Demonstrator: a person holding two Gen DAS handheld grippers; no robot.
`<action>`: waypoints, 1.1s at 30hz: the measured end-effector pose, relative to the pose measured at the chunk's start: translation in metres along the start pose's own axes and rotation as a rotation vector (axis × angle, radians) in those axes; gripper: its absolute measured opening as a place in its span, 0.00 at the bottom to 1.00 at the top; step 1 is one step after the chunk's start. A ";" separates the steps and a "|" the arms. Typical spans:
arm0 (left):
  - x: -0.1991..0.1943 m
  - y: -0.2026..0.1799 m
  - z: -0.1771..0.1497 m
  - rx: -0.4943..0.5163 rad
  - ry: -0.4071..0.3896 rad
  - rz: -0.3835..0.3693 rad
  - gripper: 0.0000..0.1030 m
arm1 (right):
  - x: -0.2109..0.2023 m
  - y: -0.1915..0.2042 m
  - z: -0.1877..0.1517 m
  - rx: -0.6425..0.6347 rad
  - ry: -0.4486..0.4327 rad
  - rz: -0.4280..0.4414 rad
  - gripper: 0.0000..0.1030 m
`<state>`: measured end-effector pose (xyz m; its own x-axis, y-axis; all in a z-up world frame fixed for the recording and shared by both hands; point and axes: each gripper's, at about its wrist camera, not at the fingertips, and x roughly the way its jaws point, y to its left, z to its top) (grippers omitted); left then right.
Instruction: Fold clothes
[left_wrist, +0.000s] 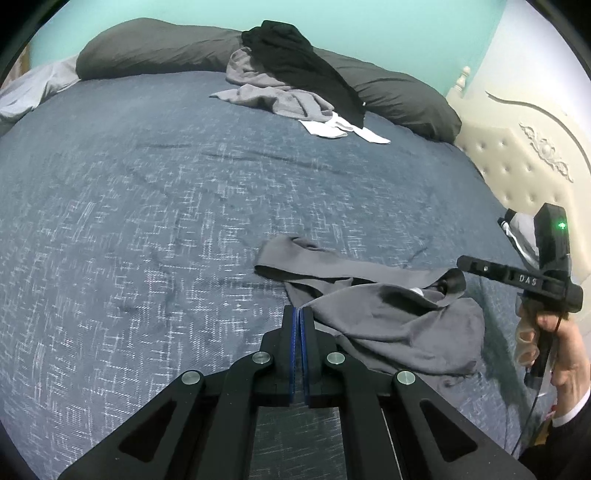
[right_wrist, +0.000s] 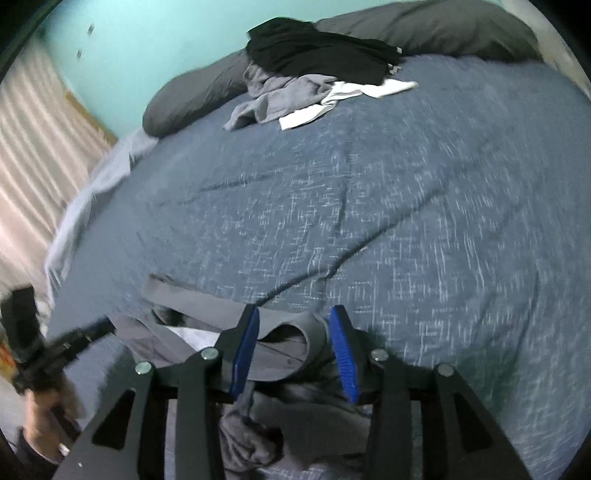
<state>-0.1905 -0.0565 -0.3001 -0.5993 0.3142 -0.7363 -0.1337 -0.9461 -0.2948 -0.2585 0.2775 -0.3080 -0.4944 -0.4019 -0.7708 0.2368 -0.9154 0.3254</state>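
A crumpled grey garment (left_wrist: 391, 321) lies on the near part of the blue bedspread (left_wrist: 166, 221). In the left wrist view my left gripper (left_wrist: 298, 309) is shut, its tips at the garment's left edge; no cloth shows between the pads. A hand holds my right gripper (left_wrist: 456, 275) at the garment's far right end. In the right wrist view the right gripper (right_wrist: 291, 314) is open, its blue pads (right_wrist: 245, 350) standing either side of a fold of the grey garment (right_wrist: 295, 332) without pressing it. The left gripper (right_wrist: 99, 328) shows blurred at the left.
A pile of black, grey and white clothes (left_wrist: 288, 81) lies at the far side against dark grey pillows (left_wrist: 155, 48). A cream tufted headboard (left_wrist: 517, 155) stands to the right. A pale curtain (right_wrist: 33, 147) hangs beyond the bed's left edge.
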 end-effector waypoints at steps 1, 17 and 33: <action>0.000 0.002 0.000 -0.004 0.000 -0.001 0.02 | 0.004 0.003 0.000 -0.025 0.014 -0.013 0.39; -0.008 0.011 0.004 -0.036 -0.032 0.008 0.02 | -0.006 -0.016 -0.004 0.055 -0.055 0.030 0.01; 0.022 -0.041 0.007 0.032 0.025 -0.023 0.00 | -0.072 -0.081 -0.012 0.284 -0.166 0.054 0.01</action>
<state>-0.2033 -0.0111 -0.2996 -0.5756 0.3376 -0.7448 -0.1727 -0.9404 -0.2928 -0.2322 0.3810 -0.2850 -0.6228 -0.4263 -0.6560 0.0350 -0.8528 0.5210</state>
